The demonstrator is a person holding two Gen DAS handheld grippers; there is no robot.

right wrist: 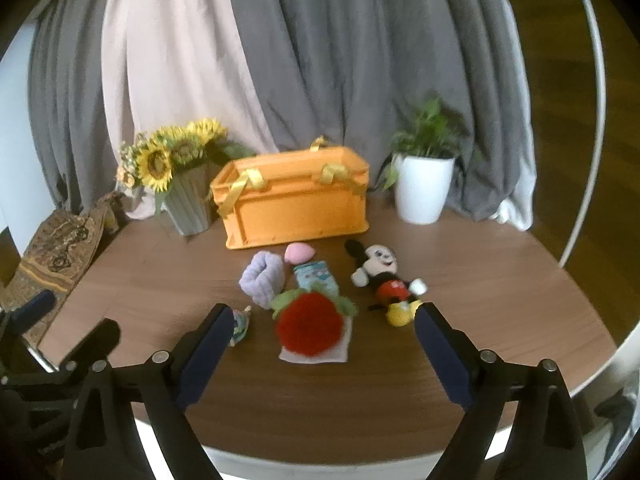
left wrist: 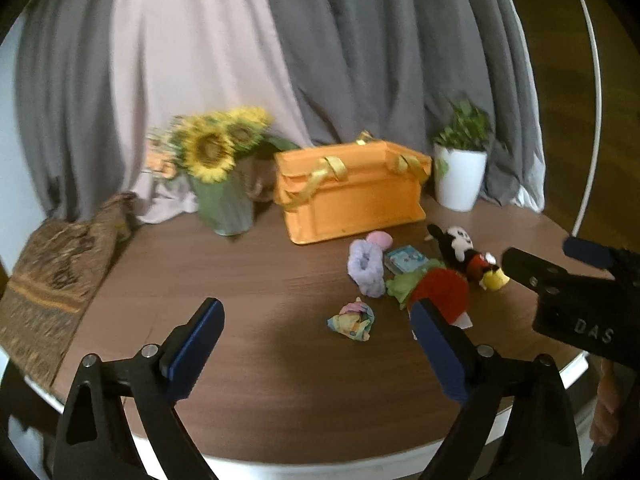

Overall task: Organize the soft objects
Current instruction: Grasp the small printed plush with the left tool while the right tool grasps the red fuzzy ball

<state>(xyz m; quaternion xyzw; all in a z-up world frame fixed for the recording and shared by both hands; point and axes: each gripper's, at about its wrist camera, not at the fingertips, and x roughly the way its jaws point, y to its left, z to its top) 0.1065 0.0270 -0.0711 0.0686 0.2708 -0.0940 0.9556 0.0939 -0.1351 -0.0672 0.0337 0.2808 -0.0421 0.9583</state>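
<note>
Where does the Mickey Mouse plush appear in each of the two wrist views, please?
Left wrist: the Mickey Mouse plush lies right of centre on the table, partly behind the red soft toy.
Right wrist: the plush lies right of centre, in full view.
Shared landmark: the orange basket stands just behind it in both.

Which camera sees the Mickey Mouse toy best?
The right wrist view. There the Mickey Mouse toy lies in full sight on the table, face, red shorts and yellow shoes all showing, just ahead of the open right tool. In the left wrist view it is off to the side, smaller, and harder to make out.
</note>
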